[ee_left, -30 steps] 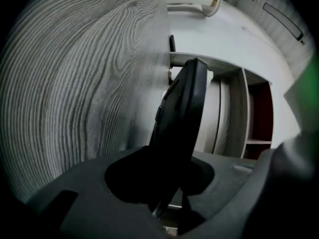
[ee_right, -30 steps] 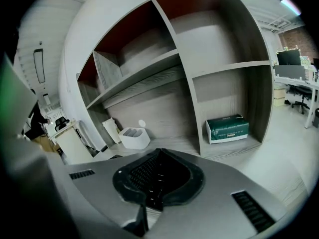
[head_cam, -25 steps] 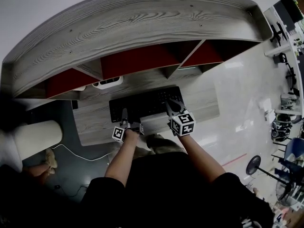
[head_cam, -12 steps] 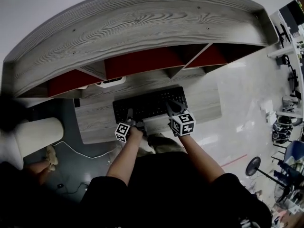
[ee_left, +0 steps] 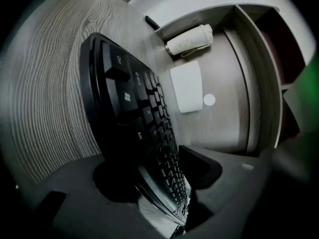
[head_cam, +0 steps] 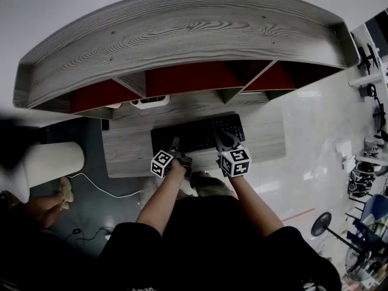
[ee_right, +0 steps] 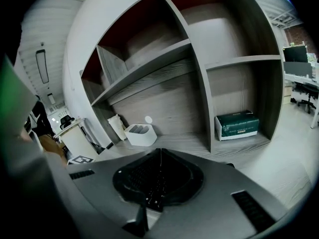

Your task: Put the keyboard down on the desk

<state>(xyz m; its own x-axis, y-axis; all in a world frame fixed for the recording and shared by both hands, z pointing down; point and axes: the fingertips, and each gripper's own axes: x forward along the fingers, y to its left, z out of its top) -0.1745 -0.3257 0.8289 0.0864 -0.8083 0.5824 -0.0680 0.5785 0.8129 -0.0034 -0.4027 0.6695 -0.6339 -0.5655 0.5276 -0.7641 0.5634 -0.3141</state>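
A black keyboard (head_cam: 197, 133) lies flat on the grey wood desk (head_cam: 130, 153), just in front of the shelf unit. Both grippers are at its near edge. My left gripper (head_cam: 176, 145) is at the left end, its jaws opening. In the left gripper view the keyboard's edge (ee_left: 134, 113) still runs between the jaws of the left gripper (ee_left: 159, 163), with a small gap at the right jaw. My right gripper (head_cam: 223, 140) is at the right end. In the right gripper view the right gripper (ee_right: 158, 176) is shut on the keyboard (ee_right: 154, 183).
A white organiser tray (head_cam: 150, 102) sits on the desk behind the keyboard, with a pale rolled object (ee_left: 189, 40) past it. A green box (ee_right: 237, 124) stands in a shelf bay to the right. The grey shelf unit (head_cam: 182, 35) overhangs the desk's back.
The head view has drifted, so the desk and keyboard sit a little further right. Both grippers stay at the keyboard's near edge, and the keyboard has not visibly moved on the desk.
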